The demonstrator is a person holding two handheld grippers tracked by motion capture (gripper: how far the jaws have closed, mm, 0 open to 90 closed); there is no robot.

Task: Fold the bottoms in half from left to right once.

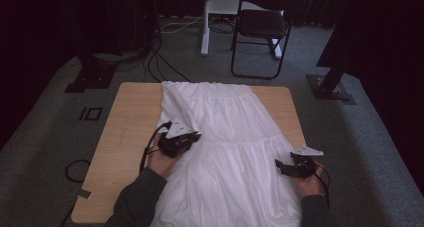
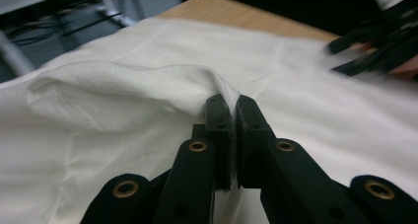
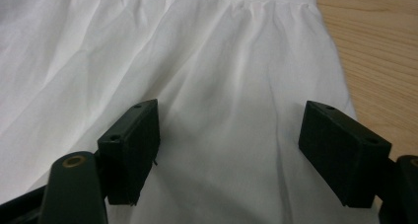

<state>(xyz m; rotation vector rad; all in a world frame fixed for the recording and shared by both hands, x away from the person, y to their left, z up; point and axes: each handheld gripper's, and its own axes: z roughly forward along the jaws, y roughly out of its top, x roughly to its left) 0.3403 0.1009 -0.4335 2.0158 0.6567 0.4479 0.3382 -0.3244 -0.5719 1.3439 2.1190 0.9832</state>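
White gathered cotton skirt (image 1: 230, 137) lies flat on the wooden tabletop (image 1: 130, 122); left hand-held gripper (image 2: 232, 103) is clamped on its folded-over edge, seemingly folding it, while right hand-held gripper (image 3: 229, 135) hovers with jaws apart.

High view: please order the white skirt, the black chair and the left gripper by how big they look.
1. white skirt
2. black chair, though it stands farther from the camera
3. left gripper

i'm working in what is looking like a lab or recording studio: black curtains (image 1: 45, 22) are hanging around grey carpet (image 1: 360, 137), cables (image 1: 160, 57) are trailing, and a folding chair (image 1: 262, 27) is standing behind my wooden table (image 1: 125, 132).
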